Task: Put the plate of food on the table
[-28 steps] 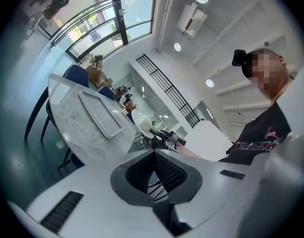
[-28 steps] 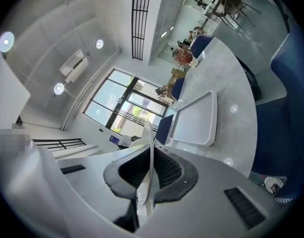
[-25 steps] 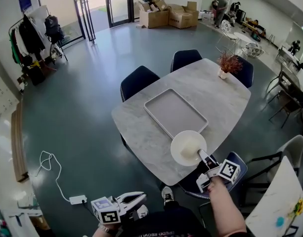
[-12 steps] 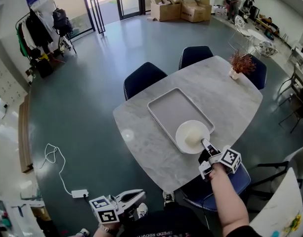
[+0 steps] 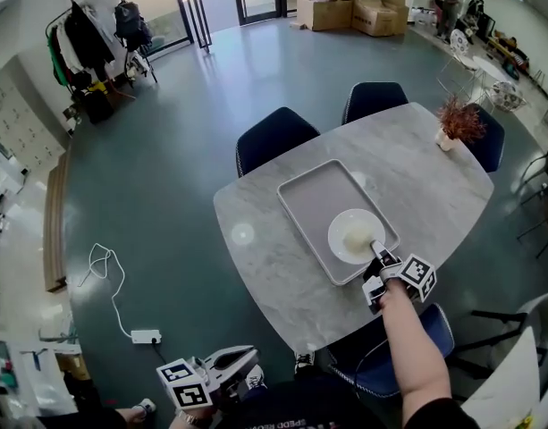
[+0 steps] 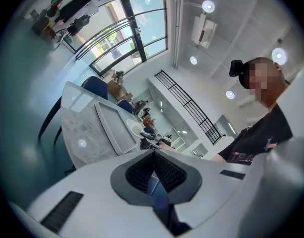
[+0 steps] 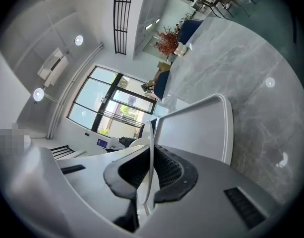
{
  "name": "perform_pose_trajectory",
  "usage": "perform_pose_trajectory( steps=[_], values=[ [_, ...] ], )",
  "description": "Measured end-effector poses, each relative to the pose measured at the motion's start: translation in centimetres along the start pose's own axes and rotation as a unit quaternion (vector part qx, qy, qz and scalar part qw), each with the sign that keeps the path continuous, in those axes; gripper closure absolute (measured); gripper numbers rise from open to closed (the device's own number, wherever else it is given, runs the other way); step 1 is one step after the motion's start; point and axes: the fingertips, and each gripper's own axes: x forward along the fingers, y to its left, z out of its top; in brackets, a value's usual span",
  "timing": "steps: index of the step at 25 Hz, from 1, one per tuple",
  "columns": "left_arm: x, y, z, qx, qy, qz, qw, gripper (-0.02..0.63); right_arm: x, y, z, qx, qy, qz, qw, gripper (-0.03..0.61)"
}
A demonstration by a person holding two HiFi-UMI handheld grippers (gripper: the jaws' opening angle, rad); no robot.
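A white plate point(image 5: 354, 235) with a pale heap of food sits over the near right end of the grey tray point(image 5: 318, 206) on the marble table point(image 5: 274, 266). My right gripper point(image 5: 378, 253) is shut on the plate's near rim. In the right gripper view the rim point(image 7: 151, 152) runs edge-on between the jaws, with the tray point(image 7: 201, 128) just beyond. My left gripper point(image 5: 247, 357) hangs low by the person's body, off the table, with its jaws together and nothing between them. The left gripper view shows the table point(image 6: 80, 133) and tray point(image 6: 112, 128) from afar.
Dark blue chairs point(image 5: 274, 137) stand round the table, one point(image 5: 390, 342) under my right arm. A small potted plant point(image 5: 457, 123) is at the far right corner. A white cable with a power strip point(image 5: 145, 336) lies on the floor at the left.
My right gripper has carried the plate from the table's near edge inward, over the tray's near end. The left gripper has stayed low and shut.
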Motion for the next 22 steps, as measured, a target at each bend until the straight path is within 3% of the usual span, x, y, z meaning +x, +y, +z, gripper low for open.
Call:
perform_pose_trajectory(
  steps=[12,22],
  values=[
    [-1.3,0.5,-1.4,-0.021,-0.024,0.055,0.998,0.609,6.7,-4.1,0.4,0.017,0.016,-0.049,0.999,0.552],
    [-1.9,0.7,-1.9,-0.027,-0.042,0.076,0.9959,0.609,10.1,-5.0,0.7,0.005,0.019,-0.078,0.997,0.552]
  ],
)
